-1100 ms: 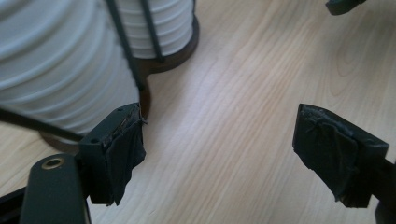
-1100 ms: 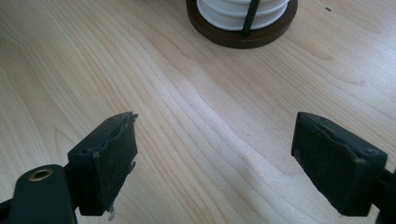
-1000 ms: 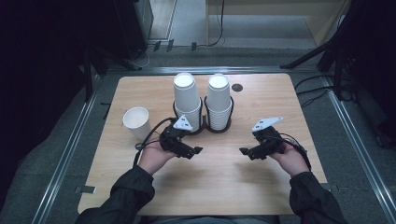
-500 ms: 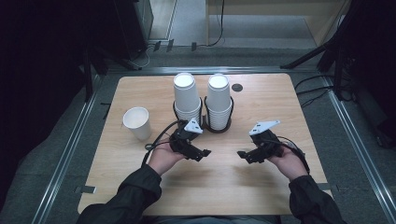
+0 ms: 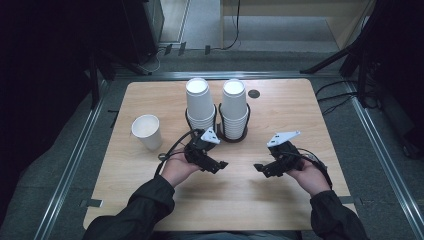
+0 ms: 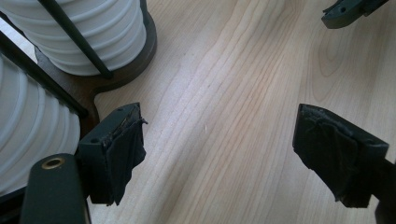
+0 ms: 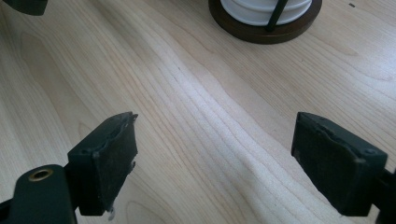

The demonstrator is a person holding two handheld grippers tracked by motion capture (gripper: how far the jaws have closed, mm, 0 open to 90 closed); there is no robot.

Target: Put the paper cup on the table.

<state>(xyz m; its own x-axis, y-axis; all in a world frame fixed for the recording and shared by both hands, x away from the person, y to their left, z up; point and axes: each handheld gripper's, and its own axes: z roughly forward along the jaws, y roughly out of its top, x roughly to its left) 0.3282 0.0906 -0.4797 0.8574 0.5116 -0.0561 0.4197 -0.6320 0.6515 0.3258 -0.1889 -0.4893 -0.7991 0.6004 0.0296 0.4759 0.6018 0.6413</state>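
- So, I hold both tongs low over the table (image 5: 150,200): left tongs (image 5: 223,164) spread wide with nothing in them, right tongs (image 5: 257,167) the same
- Nearest my left tongs is the left cup stack (image 5: 200,106), standing in a dark ring holder (image 6: 123,77) beside the right cup stack (image 5: 234,111)
- I think these paper cups are very light and thin, easy to squash
- Ribbed white rims, smooth sides; I would pinch the top cup softly near its rim
- One loose cup (image 5: 147,131) stands apart at the left
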